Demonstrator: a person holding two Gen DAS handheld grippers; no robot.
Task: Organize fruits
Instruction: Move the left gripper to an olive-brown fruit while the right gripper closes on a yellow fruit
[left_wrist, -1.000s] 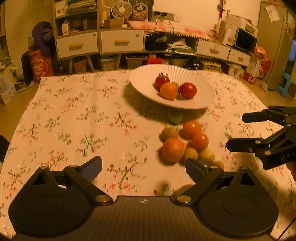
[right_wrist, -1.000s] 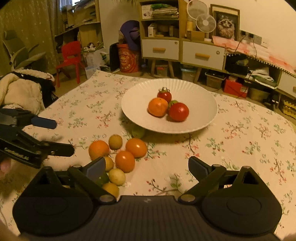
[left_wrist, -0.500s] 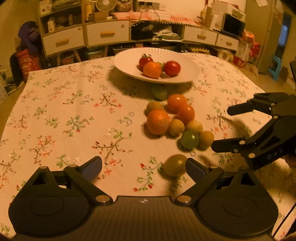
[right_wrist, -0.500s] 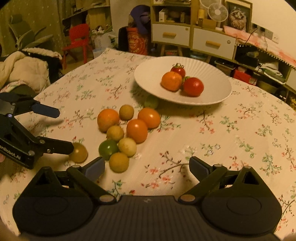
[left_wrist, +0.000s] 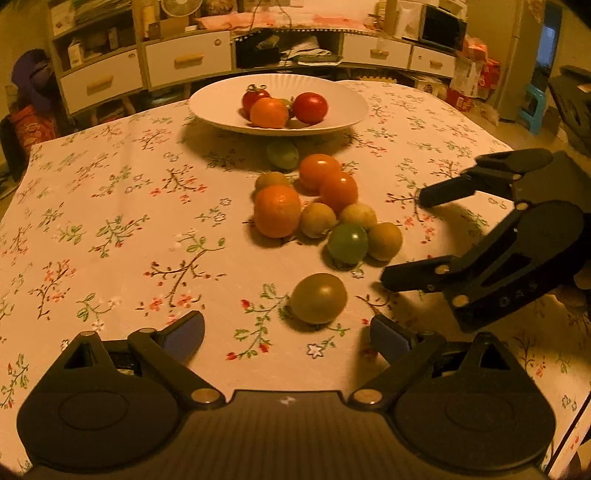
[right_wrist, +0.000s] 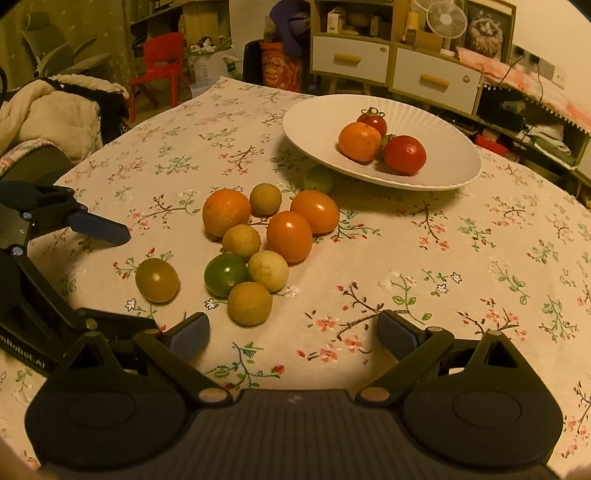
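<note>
Fruit lies in two groups: three pieces already rest in the white plate (left_wrist: 343, 110) at the upper centre of the left wrist view, two red tomatoes and an orange (left_wrist: 269, 112), while the rest sit loose on the floral worktop (left_wrist: 110, 229) below it. The loose cluster holds a large orange (left_wrist: 277, 211), two orange tomatoes (left_wrist: 338, 192), several small yellowish round fruits, a green tomato (left_wrist: 348, 243), and one pale green fruit (left_wrist: 282, 155) tucked just under the plate's rim. An olive-green tomato (left_wrist: 318, 298) lies apart from the cluster, at the lower centre of the frame, just ahead of the left tool (left_wrist: 286, 334), whose fingers are spread wide with nothing between them; lined up this way, it looks like the likely next pick. The right tool (right_wrist: 293, 332) is likewise spread and empty, low over the cloth at the bottom of its own view, with a yellowish fruit (right_wrist: 249, 302) closest ahead of it. Each tool shows at the edge of the other's view, flanking the cluster from either side, so that each seems placed to take the fruit nearest it. Most of the sorting appears yet to be done.
</note>
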